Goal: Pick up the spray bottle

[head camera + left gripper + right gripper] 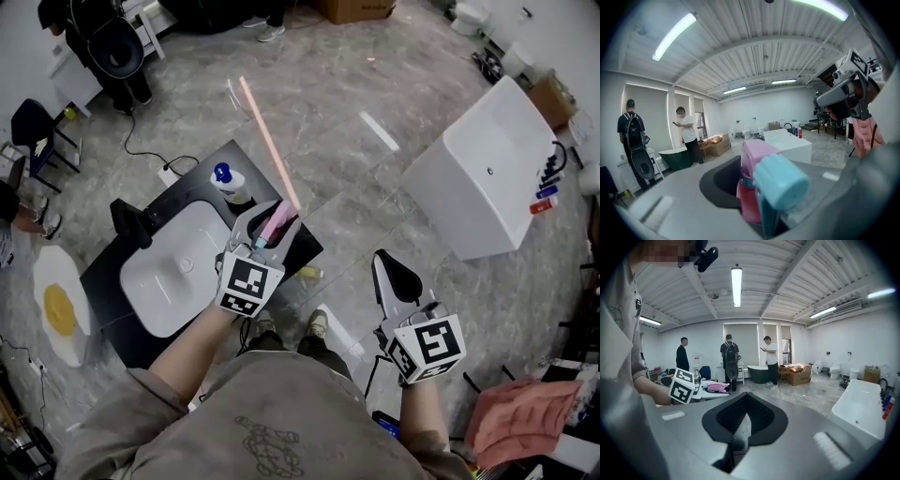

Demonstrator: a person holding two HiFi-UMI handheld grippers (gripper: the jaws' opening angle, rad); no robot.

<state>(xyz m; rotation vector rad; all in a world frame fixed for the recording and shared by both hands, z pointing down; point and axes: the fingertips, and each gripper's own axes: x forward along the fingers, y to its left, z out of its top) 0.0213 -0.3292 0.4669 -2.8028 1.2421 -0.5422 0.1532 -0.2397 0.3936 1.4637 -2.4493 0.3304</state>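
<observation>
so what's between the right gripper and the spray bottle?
Head view: between right gripper and spray bottle, the black counter's corner, then floor.

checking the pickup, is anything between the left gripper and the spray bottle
Nothing visible stands between them. The left gripper is shut on the spray bottle, whose pink head and teal nozzle sit between the jaws. The right gripper is shut and empty, off to the side.
</observation>
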